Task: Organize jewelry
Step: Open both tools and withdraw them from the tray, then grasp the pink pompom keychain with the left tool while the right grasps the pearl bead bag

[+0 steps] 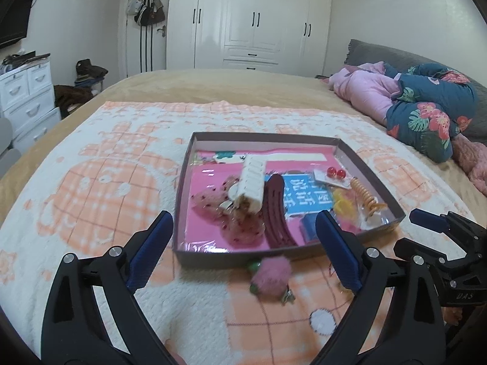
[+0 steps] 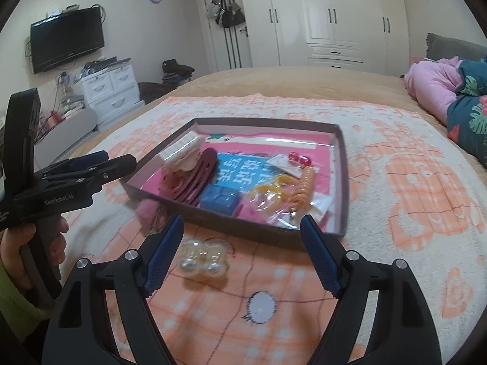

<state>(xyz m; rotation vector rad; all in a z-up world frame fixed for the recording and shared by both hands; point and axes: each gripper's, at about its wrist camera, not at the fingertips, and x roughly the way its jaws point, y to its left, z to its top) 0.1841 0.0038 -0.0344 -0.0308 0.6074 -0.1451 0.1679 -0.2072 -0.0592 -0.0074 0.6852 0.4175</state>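
Observation:
A shallow brown box lies on the blanket and holds hair clips, a dark red claw clip, red bead earrings, an orange spiral tie and a blue block. A pink pompom clip lies outside the box's near wall. A pearl piece lies on the blanket in front of the box. My left gripper is open above the pompom. My right gripper is open and empty, with the pearls by its left finger.
The box sits on an orange-and-white blanket on a bed. A rolled pink and floral quilt lies at the right. White drawers and a wardrobe stand beyond the bed.

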